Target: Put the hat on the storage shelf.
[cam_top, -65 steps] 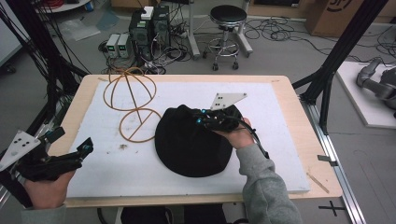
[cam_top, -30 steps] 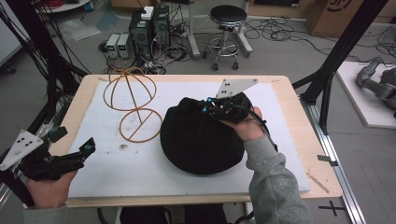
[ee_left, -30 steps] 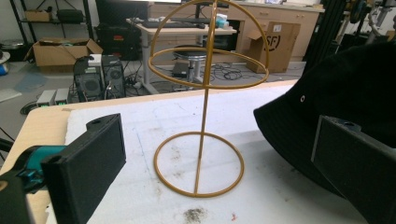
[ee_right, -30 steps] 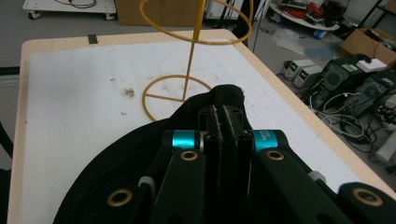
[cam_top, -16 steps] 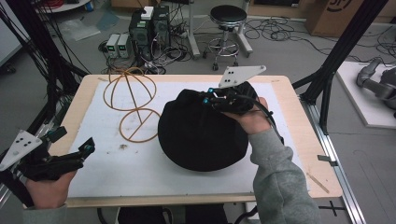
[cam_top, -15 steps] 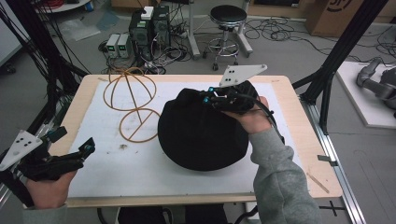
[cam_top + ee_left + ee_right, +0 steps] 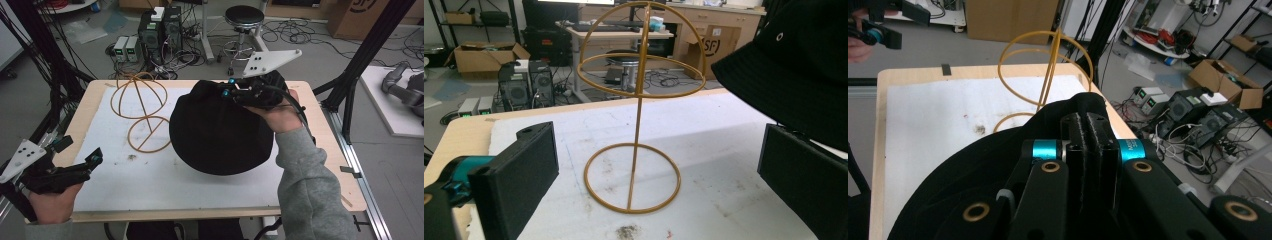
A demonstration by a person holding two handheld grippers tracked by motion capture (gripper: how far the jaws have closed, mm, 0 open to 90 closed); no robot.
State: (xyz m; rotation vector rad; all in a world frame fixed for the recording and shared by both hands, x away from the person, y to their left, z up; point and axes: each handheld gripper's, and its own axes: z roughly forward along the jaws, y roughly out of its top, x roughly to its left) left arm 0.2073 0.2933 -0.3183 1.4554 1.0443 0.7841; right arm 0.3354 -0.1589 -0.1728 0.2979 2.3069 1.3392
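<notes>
The right gripper (image 7: 227, 89) apparently pinches the black hat (image 7: 220, 132); the left gripper (image 7: 80, 159) jaws are spread.

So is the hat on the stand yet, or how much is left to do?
Not yet. Done: the right gripper has its fingers shut on the black hat, with one side raised off the table. In hand: the hat hangs beside the gold wire stand. Left: probably setting it over the stand's top. The left gripper is open.

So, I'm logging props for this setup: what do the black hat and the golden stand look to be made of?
The black hat looks like matte woven fabric: it sags softly and has a stitched eyelet. The golden stand looks like thin metal wire or rod with a painted, slightly glossy finish, though coated plastic is possible.
</notes>
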